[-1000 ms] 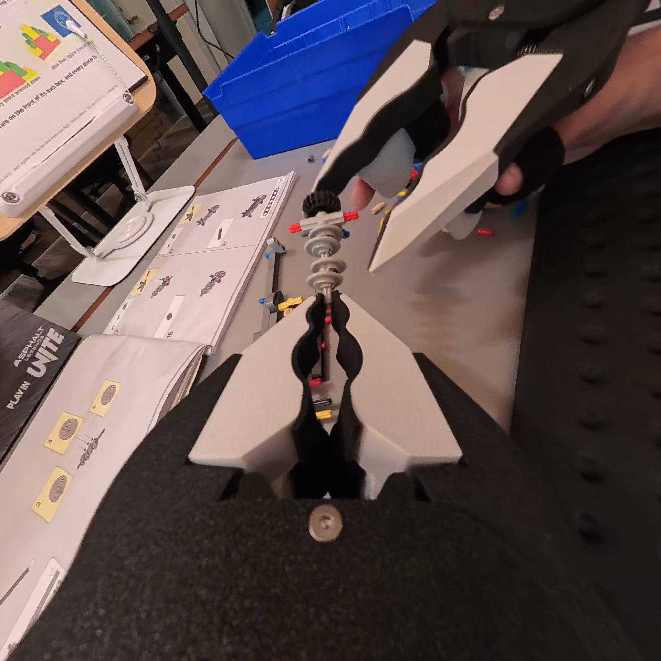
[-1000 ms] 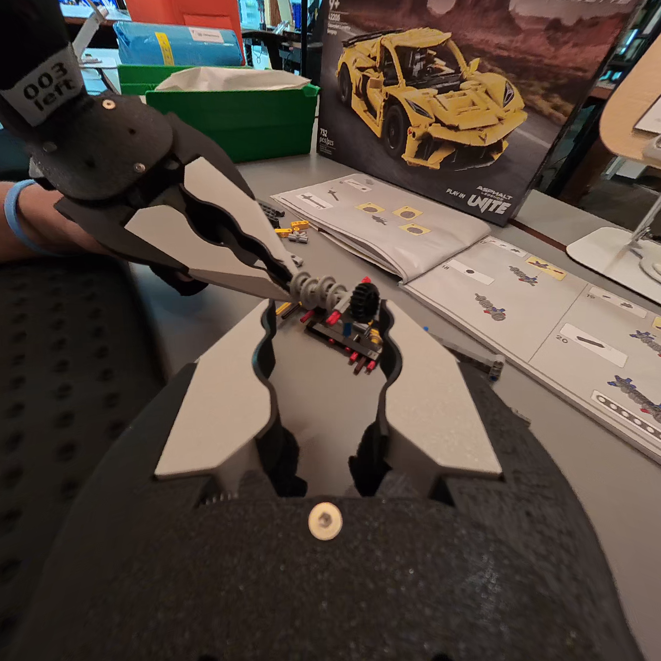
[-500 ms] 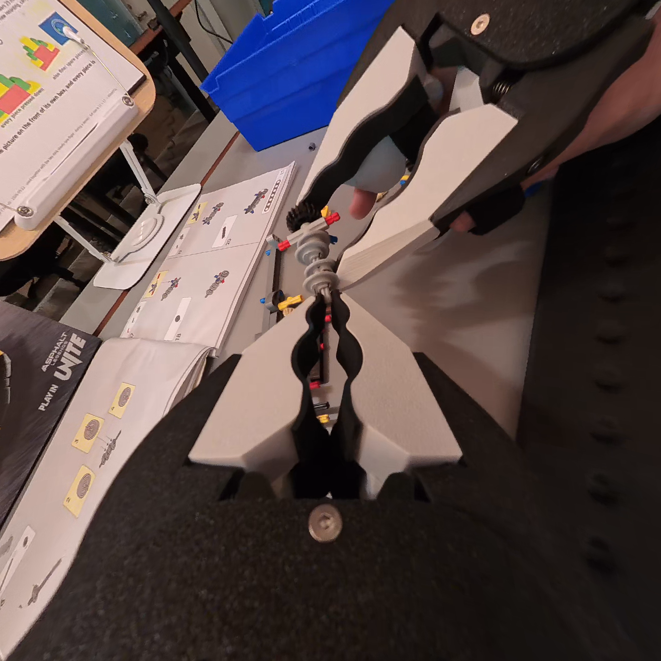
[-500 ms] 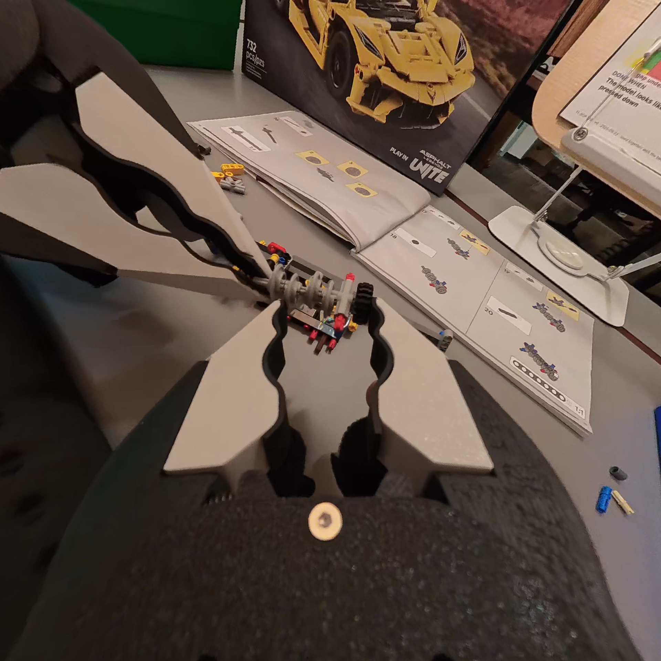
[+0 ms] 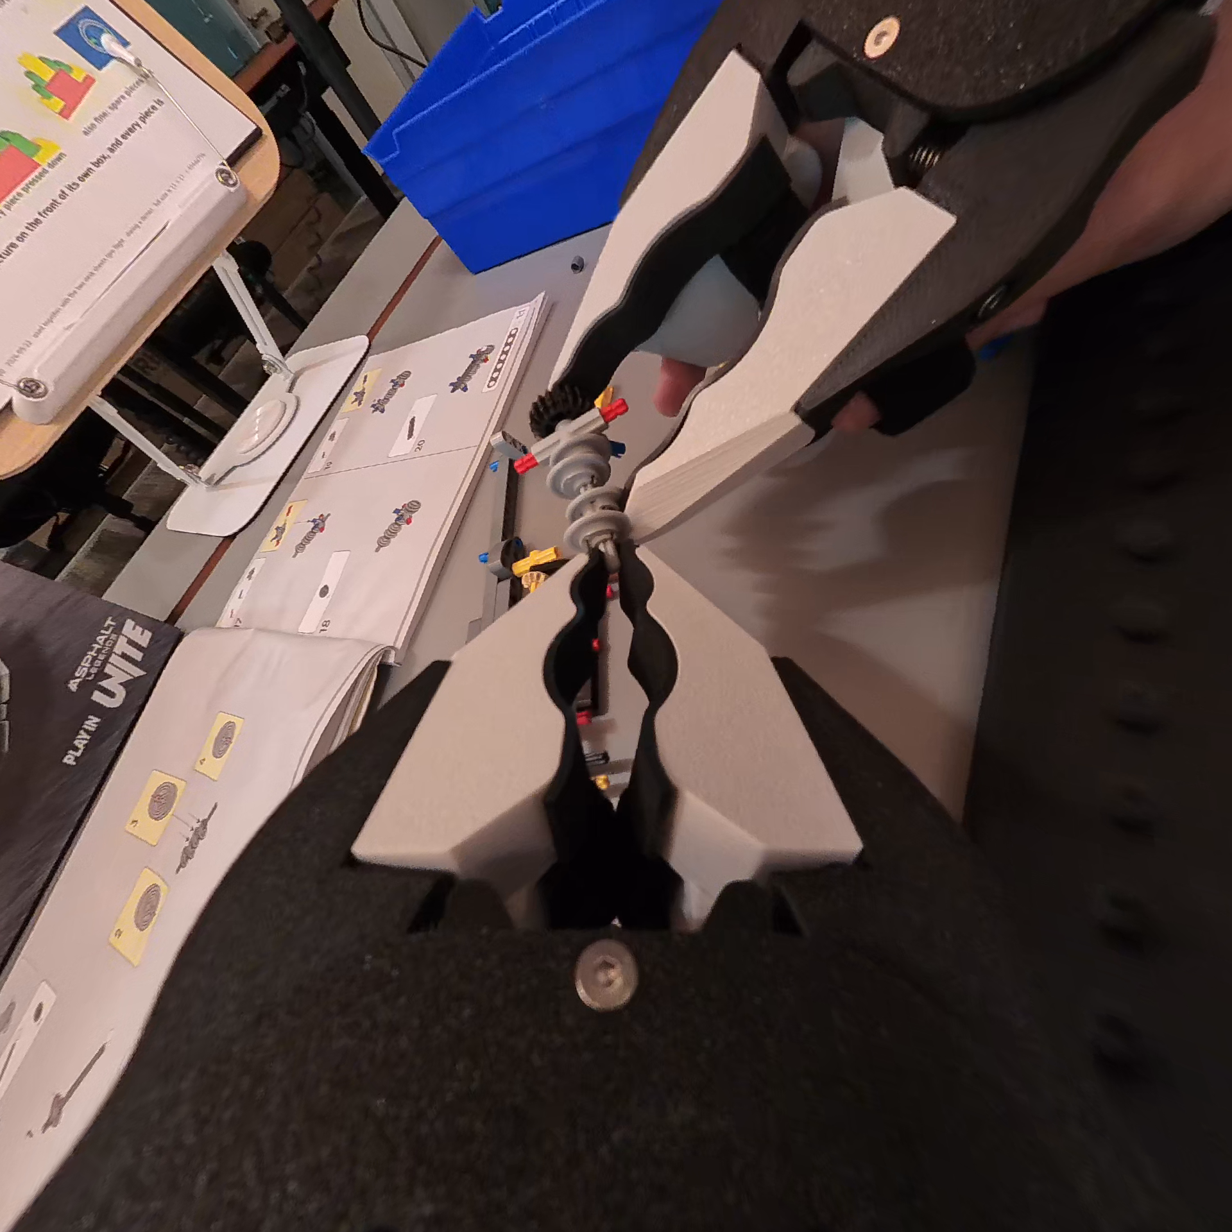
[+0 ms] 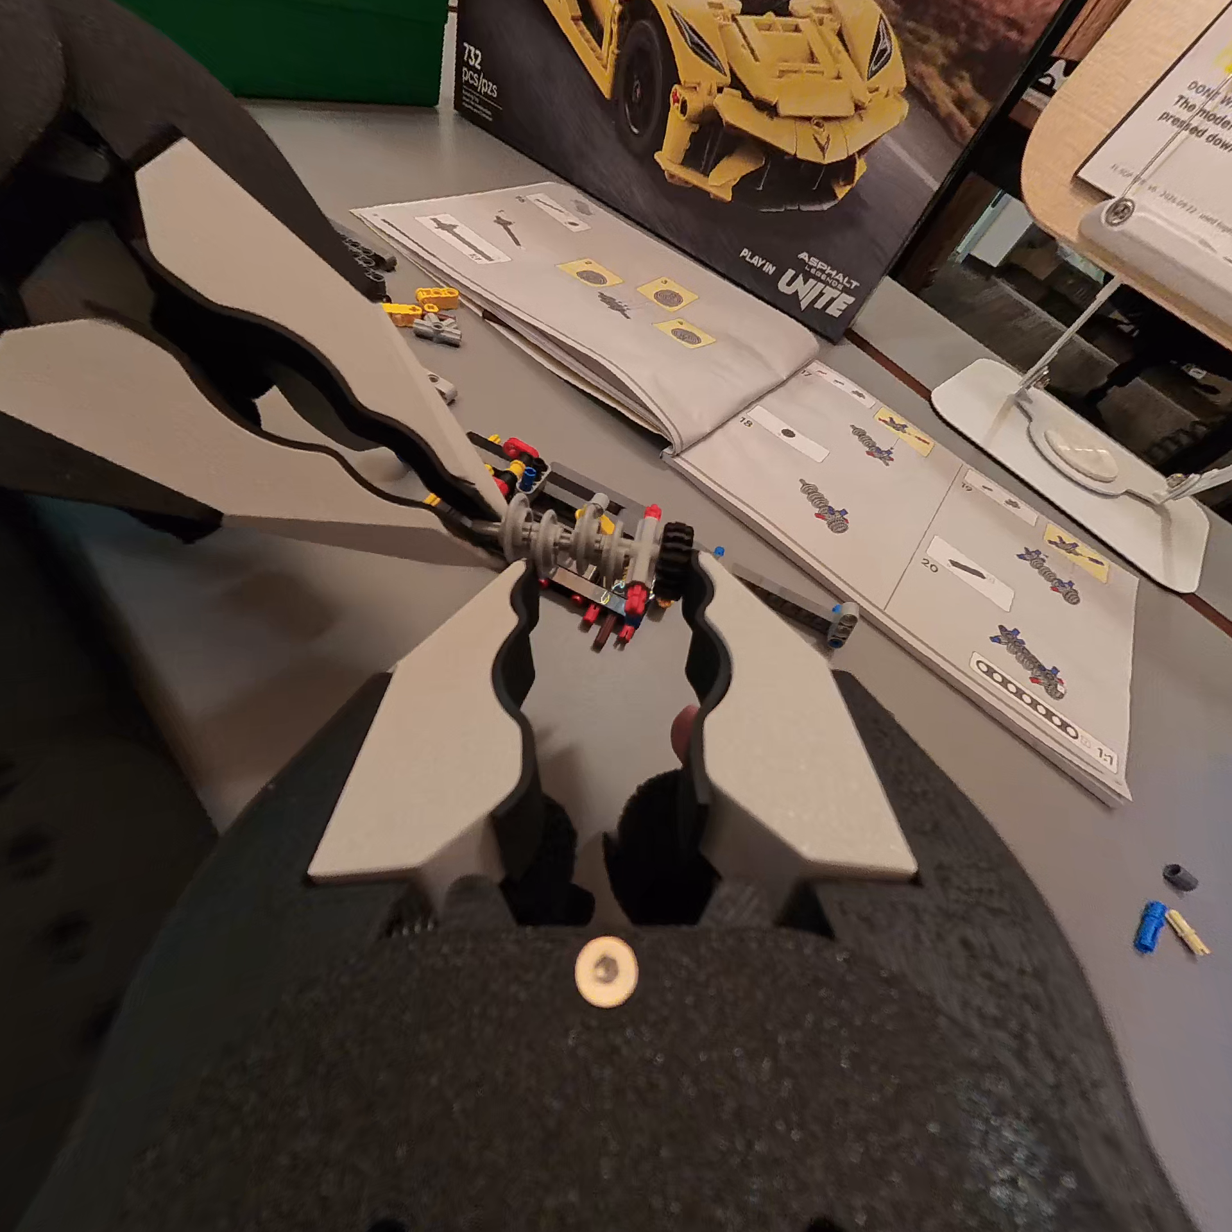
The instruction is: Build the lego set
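Two tools meet over a grey tabletop [image 6: 1000, 887]. The left tool [image 5: 610, 563] has its two pale wedge-shaped fingers [image 5: 493, 720], lined with wavy black rubber, pressed together on the thin end of a grey axle assembly [image 5: 583, 483], which juts straight out past its tips. In the right wrist view this same assembly [image 6: 587, 541] runs crosswise just ahead of the right tool [image 6: 607, 573], whose fingers are spread wide on either side of it; whether they touch it cannot be told.

The assembly carries about four grey ribbed discs strung along one rod, a grey crosspiece tipped with two red pins, and one black toothed gear [image 6: 675, 550] at its far end, next to the right tool's right-hand finger.

Under and just beyond the tool tips lies one flat partly built frame [image 6: 587, 593] of dark beams studded with red, blue and yellow pins. Beyond the left tool's fingers sit two yellow connectors [image 6: 427, 305] and one grey connector [image 6: 437, 330], all of smooth plastic. To the right of the right tool's body lie three loose bits: one blue pin [image 6: 1148, 925], one tan pin [image 6: 1188, 932] and one small dark bush [image 6: 1179, 877].

One open paper booklet [image 6: 733, 400] lies ahead of the right tool, with one glossy box [image 6: 733, 100] showing a yellow car standing behind it. One blue plastic bin [image 5: 533, 133] stands far ahead of the left tool.
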`<state>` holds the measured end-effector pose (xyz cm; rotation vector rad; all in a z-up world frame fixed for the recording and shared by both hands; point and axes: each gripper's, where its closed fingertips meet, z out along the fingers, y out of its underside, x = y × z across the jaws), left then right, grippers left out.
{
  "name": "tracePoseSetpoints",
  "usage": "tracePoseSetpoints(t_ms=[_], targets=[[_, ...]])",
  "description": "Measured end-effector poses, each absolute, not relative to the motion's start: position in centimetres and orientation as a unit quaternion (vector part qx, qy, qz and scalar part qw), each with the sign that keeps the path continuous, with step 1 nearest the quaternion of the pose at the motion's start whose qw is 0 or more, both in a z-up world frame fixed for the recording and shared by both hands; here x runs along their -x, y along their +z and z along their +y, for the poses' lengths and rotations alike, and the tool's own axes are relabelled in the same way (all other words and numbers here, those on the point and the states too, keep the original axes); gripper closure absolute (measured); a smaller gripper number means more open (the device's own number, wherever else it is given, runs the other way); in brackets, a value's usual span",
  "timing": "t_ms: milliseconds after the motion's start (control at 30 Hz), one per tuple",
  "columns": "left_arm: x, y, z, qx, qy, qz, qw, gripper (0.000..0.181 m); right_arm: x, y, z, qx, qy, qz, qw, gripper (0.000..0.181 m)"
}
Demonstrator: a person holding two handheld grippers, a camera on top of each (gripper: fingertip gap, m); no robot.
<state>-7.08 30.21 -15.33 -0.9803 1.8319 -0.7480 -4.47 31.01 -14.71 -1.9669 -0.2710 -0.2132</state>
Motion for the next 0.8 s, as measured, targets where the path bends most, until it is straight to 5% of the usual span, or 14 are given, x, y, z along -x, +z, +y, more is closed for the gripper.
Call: tracePoseSetpoints(t_ms=[233,533,800], targets=[[7.1,-15.5,30.3,0.384,-0.291,0.747,0.458,0.179,4.5,-15.0,31.0,0.83,-0.082,-0.114,0.54,0.138],[8.1,-13.7,31.2,0.245,-0.221,0.748,0.576,0.18,5.8,-12.0,28.3,0.77,0.313,-0.045,0.554,0.146],[8.4,-13.0,30.0,0.203,-0.243,0.743,0.59,0.18,6.2,-11.1,27.3,0.744,0.394,-0.039,0.538,0.161]])
